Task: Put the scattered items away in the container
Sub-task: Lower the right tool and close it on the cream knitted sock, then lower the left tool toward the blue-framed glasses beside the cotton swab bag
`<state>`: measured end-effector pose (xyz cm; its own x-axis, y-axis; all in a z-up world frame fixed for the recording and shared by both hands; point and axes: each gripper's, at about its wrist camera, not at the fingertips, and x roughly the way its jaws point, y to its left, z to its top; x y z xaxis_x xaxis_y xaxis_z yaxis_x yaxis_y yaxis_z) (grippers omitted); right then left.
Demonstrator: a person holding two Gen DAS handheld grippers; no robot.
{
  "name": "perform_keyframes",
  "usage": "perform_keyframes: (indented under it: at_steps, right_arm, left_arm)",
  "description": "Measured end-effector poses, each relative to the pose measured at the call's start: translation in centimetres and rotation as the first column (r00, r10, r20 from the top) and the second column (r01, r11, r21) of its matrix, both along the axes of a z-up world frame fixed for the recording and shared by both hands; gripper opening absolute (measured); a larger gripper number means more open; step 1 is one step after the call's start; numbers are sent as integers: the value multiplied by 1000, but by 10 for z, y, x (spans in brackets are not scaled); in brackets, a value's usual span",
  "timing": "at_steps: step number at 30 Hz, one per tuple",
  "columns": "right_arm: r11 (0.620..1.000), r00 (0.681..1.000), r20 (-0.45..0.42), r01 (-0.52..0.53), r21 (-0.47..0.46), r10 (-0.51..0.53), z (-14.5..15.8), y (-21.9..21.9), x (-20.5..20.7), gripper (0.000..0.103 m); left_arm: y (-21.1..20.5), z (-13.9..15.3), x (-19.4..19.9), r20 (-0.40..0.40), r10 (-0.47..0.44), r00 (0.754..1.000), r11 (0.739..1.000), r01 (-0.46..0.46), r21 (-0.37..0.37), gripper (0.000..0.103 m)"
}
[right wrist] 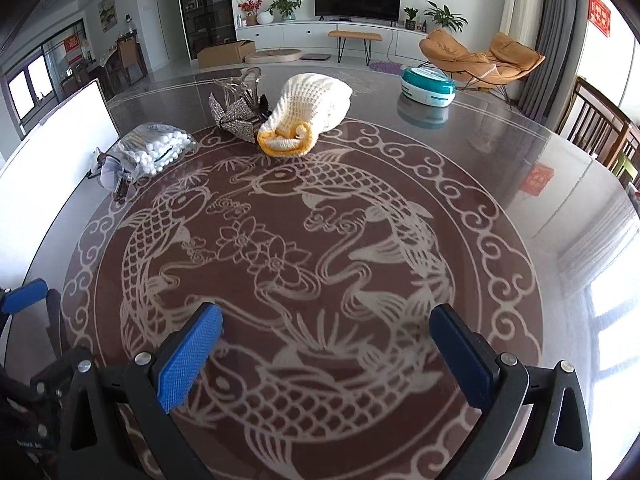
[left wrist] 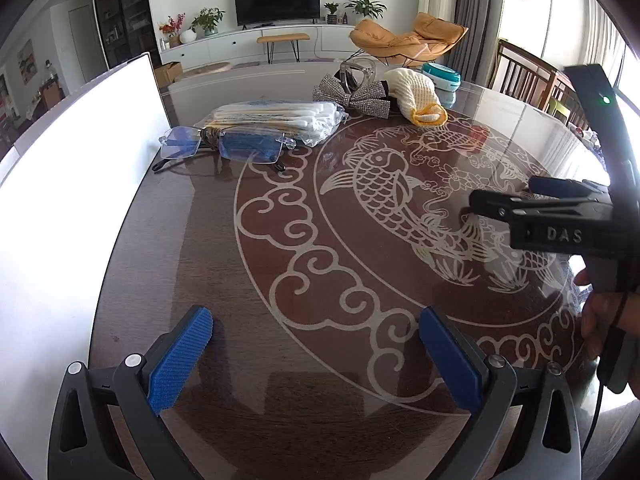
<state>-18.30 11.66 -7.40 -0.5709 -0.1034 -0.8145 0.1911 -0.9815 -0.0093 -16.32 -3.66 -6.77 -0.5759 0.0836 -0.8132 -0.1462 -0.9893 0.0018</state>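
Observation:
Scattered items lie at the far side of the glass table. They are rimless glasses (left wrist: 220,146) (right wrist: 110,172), a bag of cotton swabs (left wrist: 280,120) (right wrist: 156,148), a rhinestone bow (left wrist: 352,98) (right wrist: 236,120), a clear hair clip (left wrist: 356,72) and a cream knitted glove with a yellow cuff (left wrist: 416,94) (right wrist: 312,108). A tall white container wall (left wrist: 60,200) (right wrist: 60,152) stands at the left. My left gripper (left wrist: 314,320) is open and holds nothing, well short of the glasses. My right gripper (right wrist: 326,316) (left wrist: 504,200) is also open over the fish pattern, far from every item.
A teal and white round box (left wrist: 440,76) (right wrist: 428,86) sits at the table's far right. Wooden chairs (right wrist: 600,128) stand beyond the right edge. A hand (left wrist: 600,320) holds the right gripper's handle. The fish-patterned table top (right wrist: 320,240) lies between the grippers and the items.

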Motion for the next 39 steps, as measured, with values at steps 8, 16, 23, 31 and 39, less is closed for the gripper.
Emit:
perform_keyframes:
  at_steps: [8, 16, 23, 31, 39]
  right_arm:
    - [999, 999, 1, 35, -3, -35, -2, -14, -78, 103]
    - [1000, 1000, -2, -16, -7, 16, -1, -29, -100, 103]
    - [1000, 999, -49, 6, -18, -6, 6, -28, -110, 57]
    - [1000, 998, -58, -23, -17, 22, 8, 0, -69, 33]
    - [999, 998, -58, -36, -18, 35, 8, 52, 26, 34]
  left_arm:
    - [0, 0, 0, 0, 0, 1000, 1000, 0, 0, 103]
    - [0, 0, 0, 0, -1, 1000, 1000, 1, 0, 103]
    - [0, 0, 0, 0, -1, 1000, 1000, 1, 0, 103]
    - [0, 0, -1, 0, -1, 1000, 1000, 1, 0, 103]
    - [-4, 4, -29, 38, 130, 991, 991, -132, 38, 103]
